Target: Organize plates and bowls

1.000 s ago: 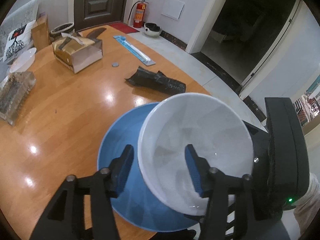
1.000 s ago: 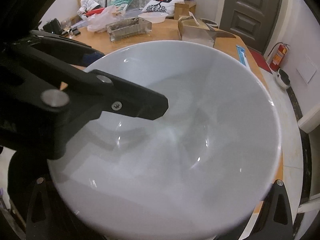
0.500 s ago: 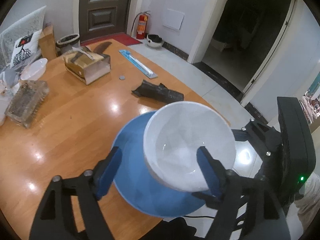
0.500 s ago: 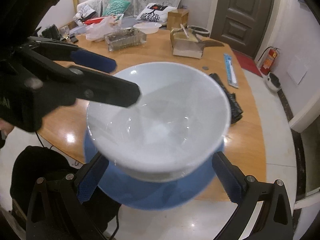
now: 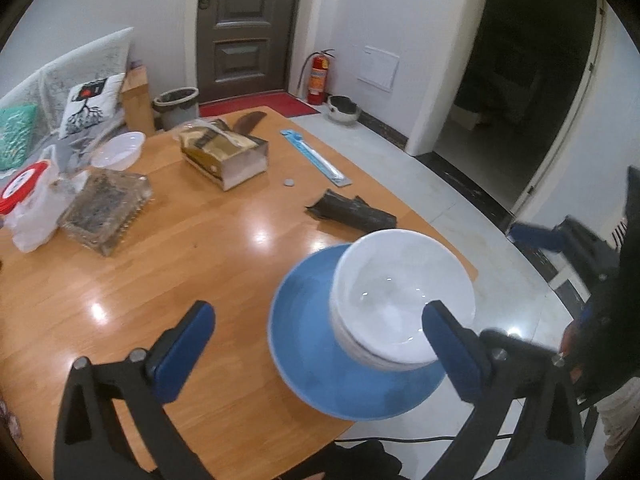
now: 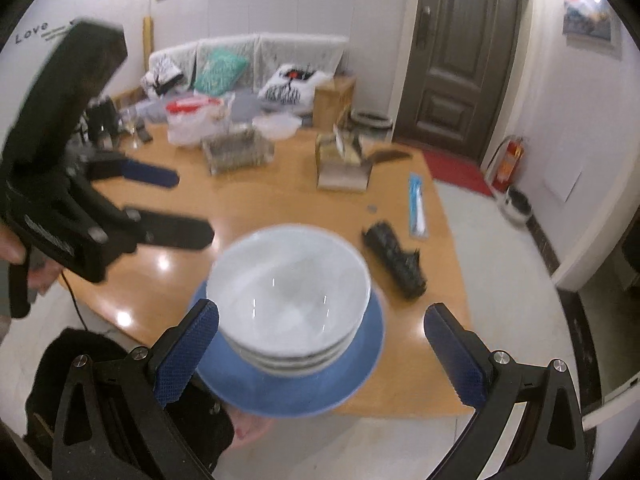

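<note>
Bowls (image 5: pixel 404 300), white, stacked upright and mouth up, rest on the blue plate (image 5: pixel 308 340) at the tabletop (image 5: pixel 180 272) edge; left gripper (image 5: pixel 320 348) fingers, just widened, grip nothing. Right wrist view alone shows 3 rims; right gripper (image 6: pixel 320 348) fingers spread, empty.

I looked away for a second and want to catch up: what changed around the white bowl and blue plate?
The left gripper let go of the white bowl, its jaws having just opened wide. Both it and the open right gripper pulled back and up. The bowl stays on the stack on the blue plate at the table edge.
</note>
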{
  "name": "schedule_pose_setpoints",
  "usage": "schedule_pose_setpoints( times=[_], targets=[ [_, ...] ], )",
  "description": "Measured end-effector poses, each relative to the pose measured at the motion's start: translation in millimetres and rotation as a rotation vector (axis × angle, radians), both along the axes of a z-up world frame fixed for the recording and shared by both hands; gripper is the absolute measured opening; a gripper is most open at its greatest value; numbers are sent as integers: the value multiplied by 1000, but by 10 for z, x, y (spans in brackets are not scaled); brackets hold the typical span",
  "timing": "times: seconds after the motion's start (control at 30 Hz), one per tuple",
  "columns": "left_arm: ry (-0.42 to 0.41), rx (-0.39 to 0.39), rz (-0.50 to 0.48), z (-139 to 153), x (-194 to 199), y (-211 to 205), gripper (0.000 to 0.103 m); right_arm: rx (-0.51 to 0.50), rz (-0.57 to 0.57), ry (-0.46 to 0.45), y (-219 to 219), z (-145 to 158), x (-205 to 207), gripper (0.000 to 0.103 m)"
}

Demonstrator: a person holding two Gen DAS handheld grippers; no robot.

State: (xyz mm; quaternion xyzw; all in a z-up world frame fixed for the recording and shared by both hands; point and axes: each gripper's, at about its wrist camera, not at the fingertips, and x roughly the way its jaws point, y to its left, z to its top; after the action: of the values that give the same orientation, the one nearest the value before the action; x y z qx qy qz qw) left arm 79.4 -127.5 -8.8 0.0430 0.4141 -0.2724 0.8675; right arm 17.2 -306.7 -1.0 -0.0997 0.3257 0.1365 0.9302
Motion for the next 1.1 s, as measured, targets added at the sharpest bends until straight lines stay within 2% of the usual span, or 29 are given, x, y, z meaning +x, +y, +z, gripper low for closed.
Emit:
schedule_pose_setpoints(
  times=[0.4,0.67,0.93,1.1],
  targets=[
    [-96,-8,198,98,-88,481,103,70,20,-145,223,287,118,102],
    [-177,-7,320,182,-205,823,103,138,35,-176,362,343,235,102],
    [-314,2,469,352,-374,1158,103,162,76,-219,534,444,251,102],
    [-408,36,561,441,-514,1313,103,178,95,-247,624,503,258,102]
  ],
)
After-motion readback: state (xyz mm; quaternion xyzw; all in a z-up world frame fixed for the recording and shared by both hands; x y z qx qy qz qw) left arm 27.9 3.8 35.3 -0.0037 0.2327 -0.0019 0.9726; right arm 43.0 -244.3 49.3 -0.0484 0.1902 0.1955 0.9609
